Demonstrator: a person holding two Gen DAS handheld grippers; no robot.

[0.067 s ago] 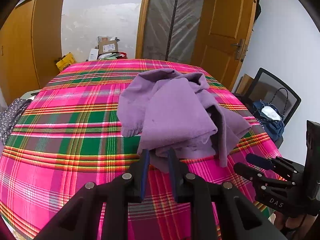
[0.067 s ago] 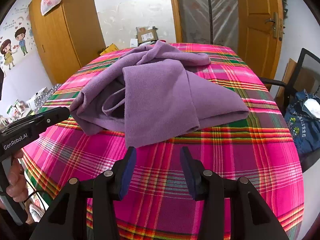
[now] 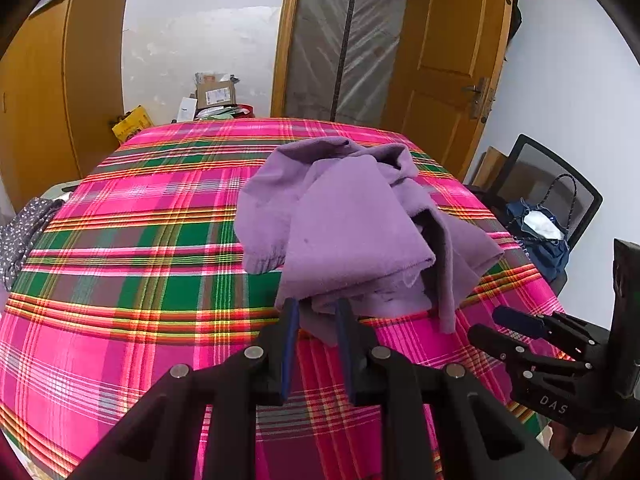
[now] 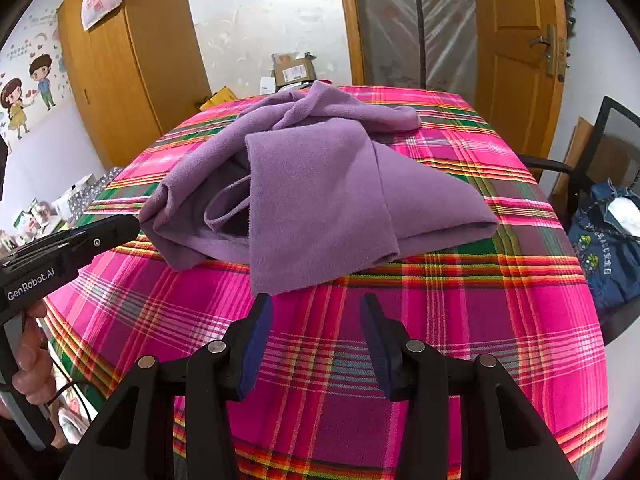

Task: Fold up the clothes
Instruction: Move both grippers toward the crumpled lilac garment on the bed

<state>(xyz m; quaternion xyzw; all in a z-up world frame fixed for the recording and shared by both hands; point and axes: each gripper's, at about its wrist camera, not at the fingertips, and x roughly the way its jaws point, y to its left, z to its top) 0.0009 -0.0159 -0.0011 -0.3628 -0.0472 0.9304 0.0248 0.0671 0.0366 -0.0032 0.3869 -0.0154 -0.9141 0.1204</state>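
Observation:
A crumpled purple fleece garment [image 3: 352, 220] [image 4: 320, 184] lies on a table under a pink and green plaid cloth [image 3: 140, 260] [image 4: 440, 320]. My left gripper [image 3: 316, 308] is at the garment's near left edge, its jaws partly apart with a hanging corner of the fleece between them. In the right wrist view the left gripper [image 4: 124, 226] touches that same edge, held by a person's hand [image 4: 32, 364]. My right gripper [image 4: 316, 312] stands open just short of the garment's front flap, with nothing between its fingers. It shows in the left wrist view [image 3: 488, 323] at the right.
A black chair with a blue bag [image 3: 536, 232] [image 4: 608, 240] stands right of the table. Cardboard boxes [image 3: 216, 94] sit beyond the far edge, below a wooden door [image 3: 444, 40]. A spotted grey cloth [image 3: 20, 232] lies off the left side.

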